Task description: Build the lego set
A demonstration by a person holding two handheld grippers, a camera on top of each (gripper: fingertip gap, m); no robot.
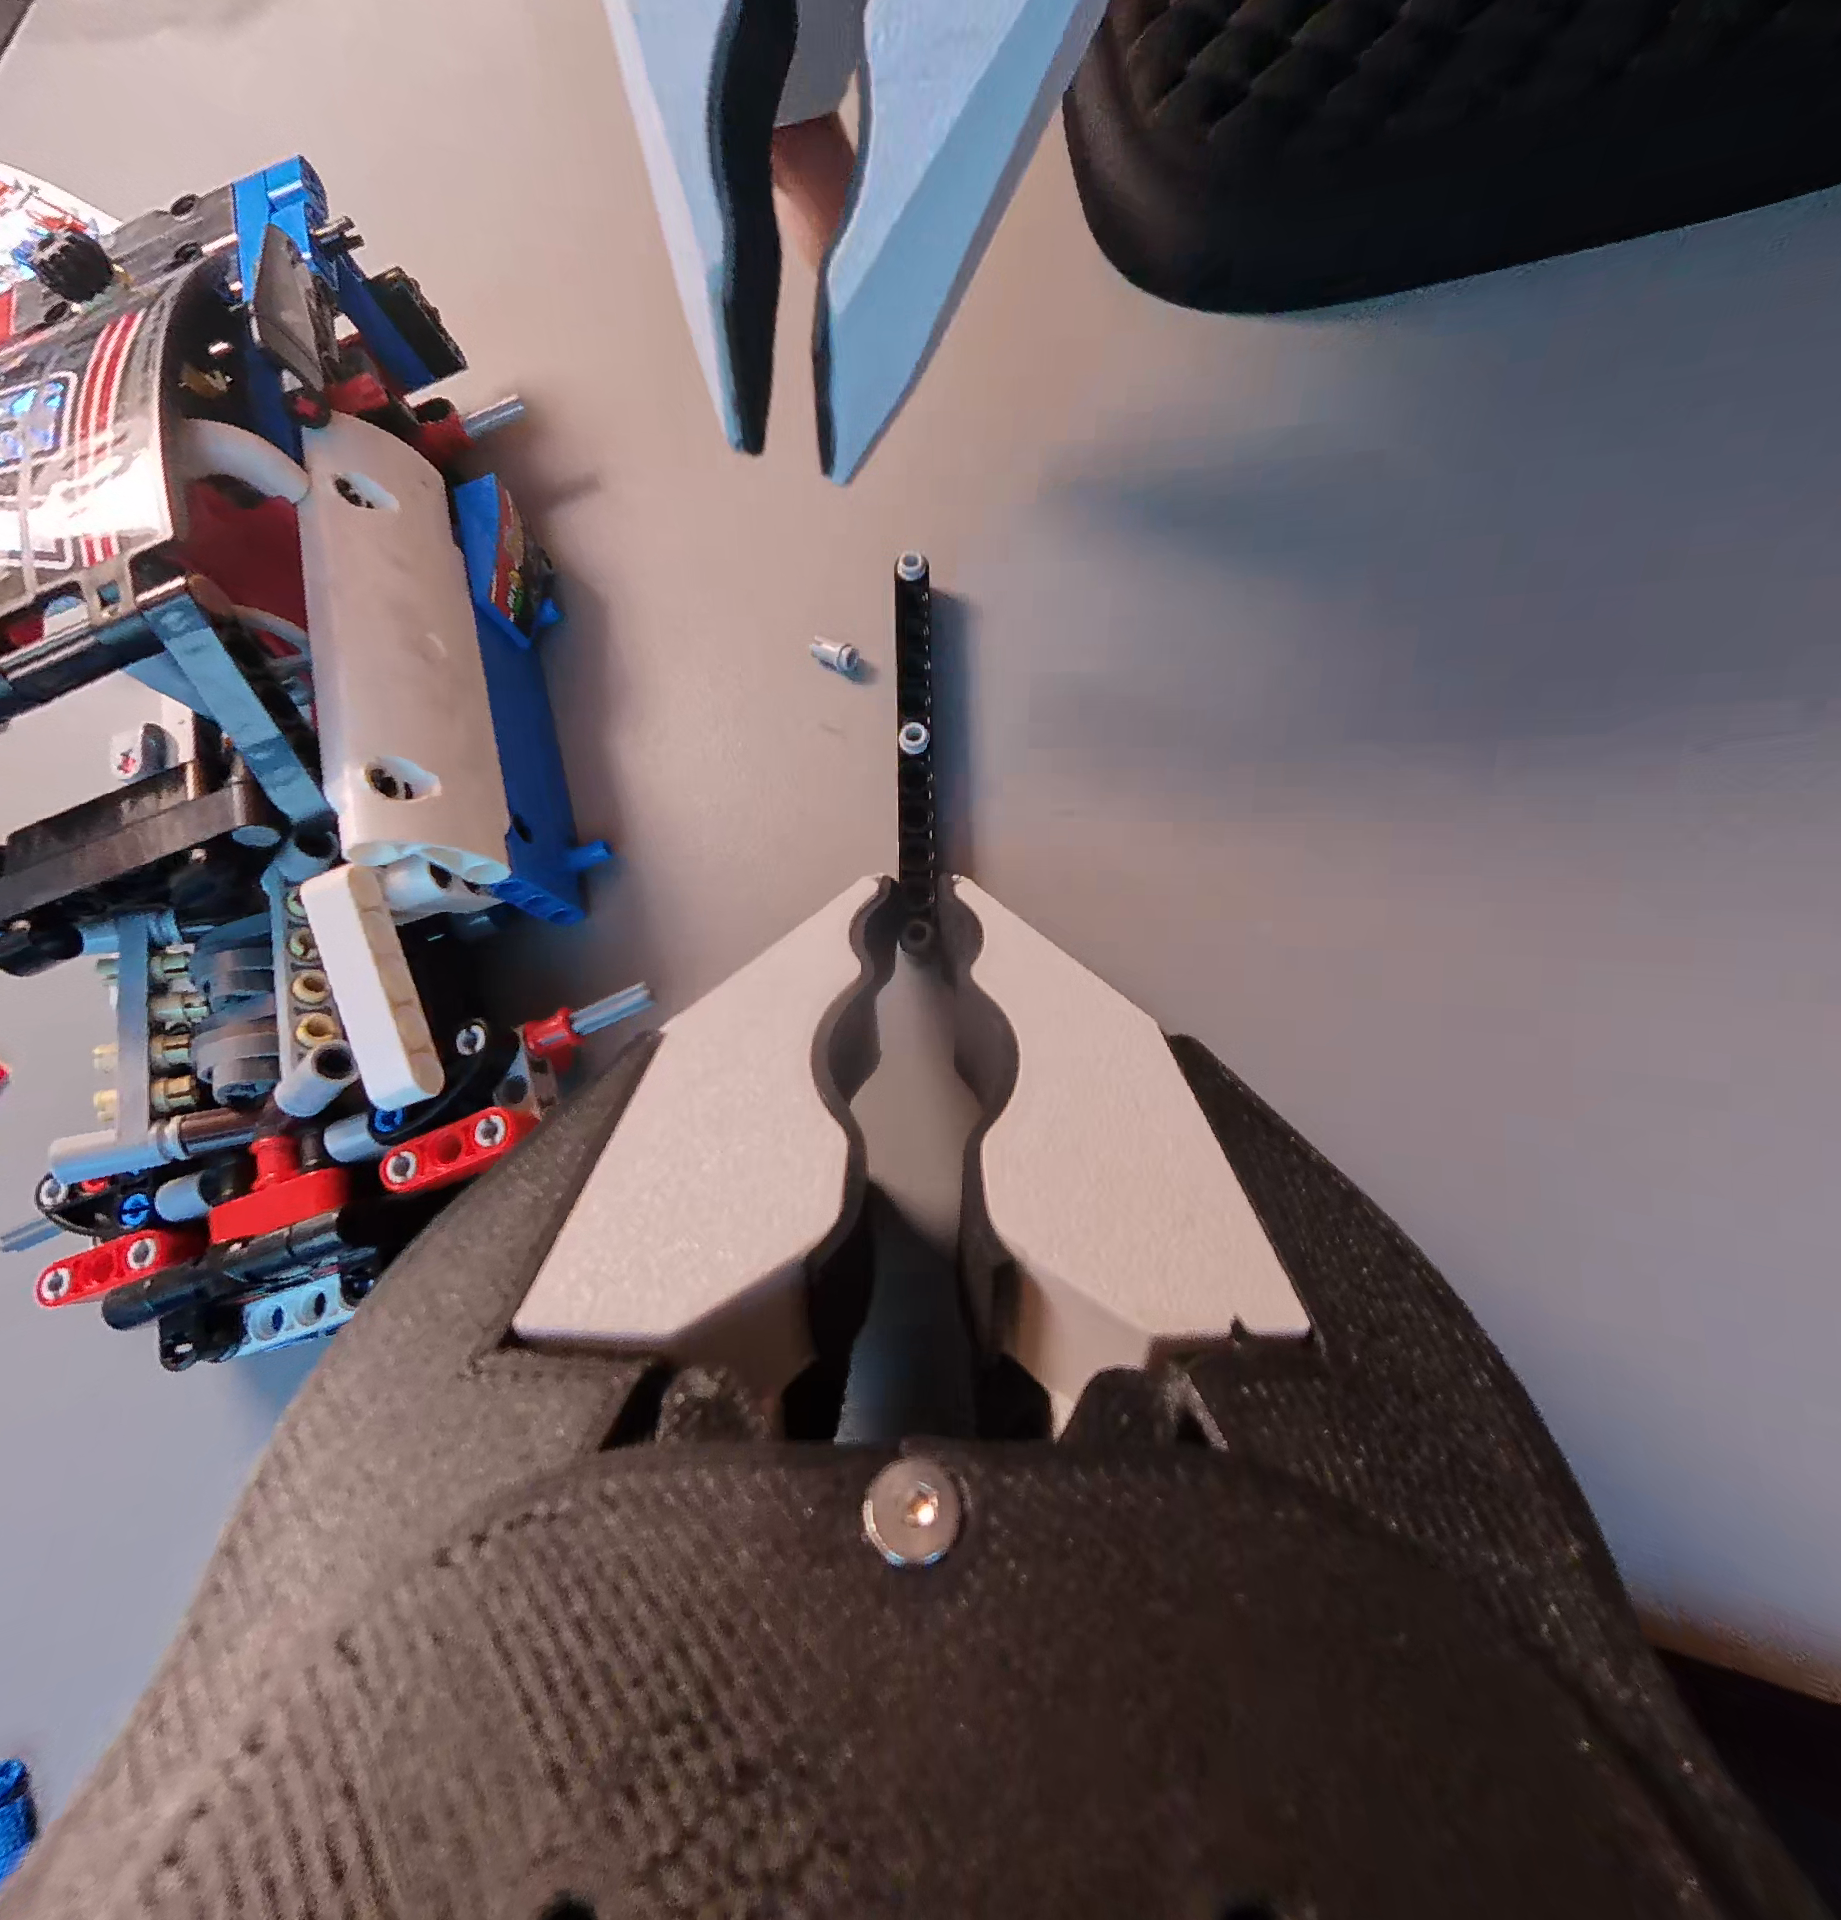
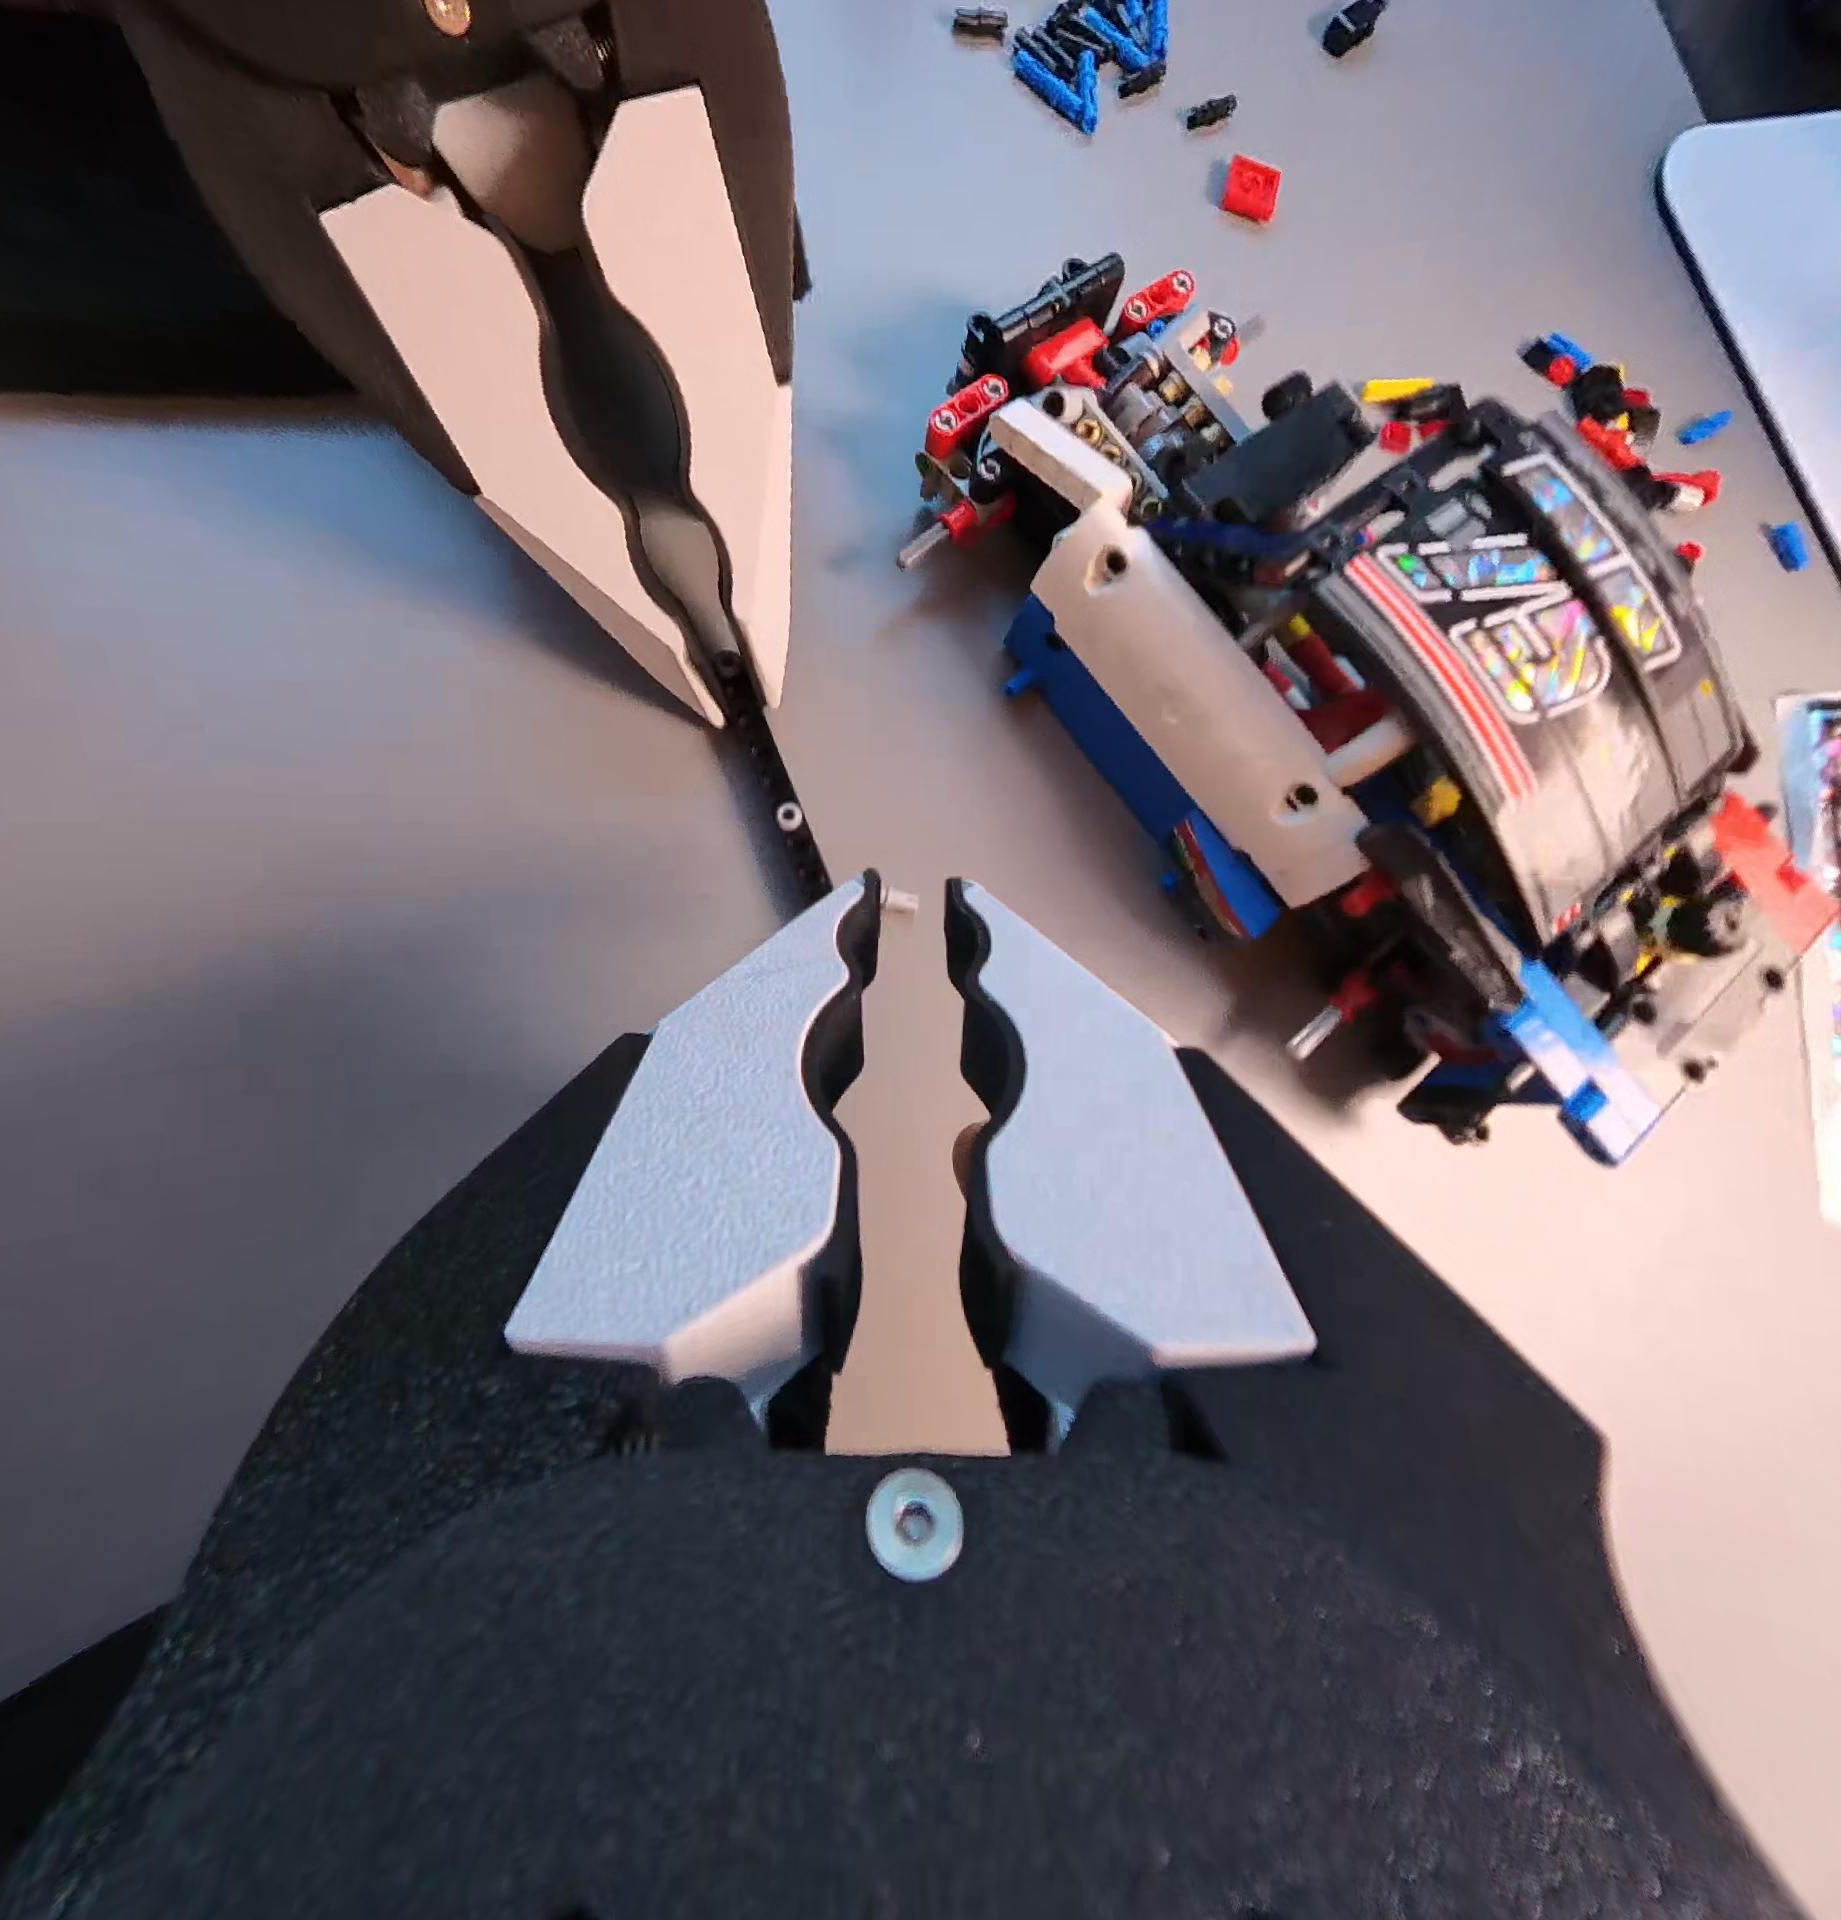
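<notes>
Lego car (image 2: 1394, 717) sits half-built on the counter (image 2: 272, 727). Left hand-held gripper (image 1: 914, 899) pinches a long black beam (image 1: 914, 727); right hand-held gripper (image 2: 911, 899) hangs slightly parted near a small grey pin (image 2: 900, 902).

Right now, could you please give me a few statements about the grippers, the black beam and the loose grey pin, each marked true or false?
1. The left gripper is shut on the black beam. True.
2. The right gripper holds the beam too. False: its jaws are apart, holding nothing.
3. Two grey pins sit in the beam. True.
4. The loose grey pin lies on the car model. False: it lies on the table, beside the beam.
</notes>
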